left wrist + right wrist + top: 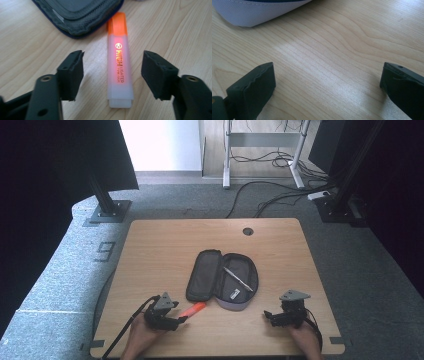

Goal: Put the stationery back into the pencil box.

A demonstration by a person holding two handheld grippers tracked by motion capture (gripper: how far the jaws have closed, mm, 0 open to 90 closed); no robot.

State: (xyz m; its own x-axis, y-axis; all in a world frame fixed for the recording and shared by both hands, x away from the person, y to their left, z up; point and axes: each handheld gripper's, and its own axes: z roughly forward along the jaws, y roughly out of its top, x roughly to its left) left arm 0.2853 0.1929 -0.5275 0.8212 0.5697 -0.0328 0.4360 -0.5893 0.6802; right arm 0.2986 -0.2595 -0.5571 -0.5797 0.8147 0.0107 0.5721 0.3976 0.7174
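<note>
An orange highlighter (120, 62) lies flat on the wooden table (165, 245), its cap pointing toward the open pencil case (222, 280). My left gripper (112, 72) straddles the highlighter's rear end with a gap on each side, so its pads do not touch it. From above, the left gripper (181, 320) sits at the table's front left, right at the highlighter (193, 309). My right gripper (327, 85) stands open over bare wood, with the case's pale edge (259, 12) just ahead. From above, the right gripper (269, 316) rests at the front right.
The dark case lies unzipped in the table's middle with a pen (238, 279) and a small white item (234, 294) inside. A cable hole (248, 231) marks the far edge. Cables and stand feet (107, 212) lie on the floor beyond.
</note>
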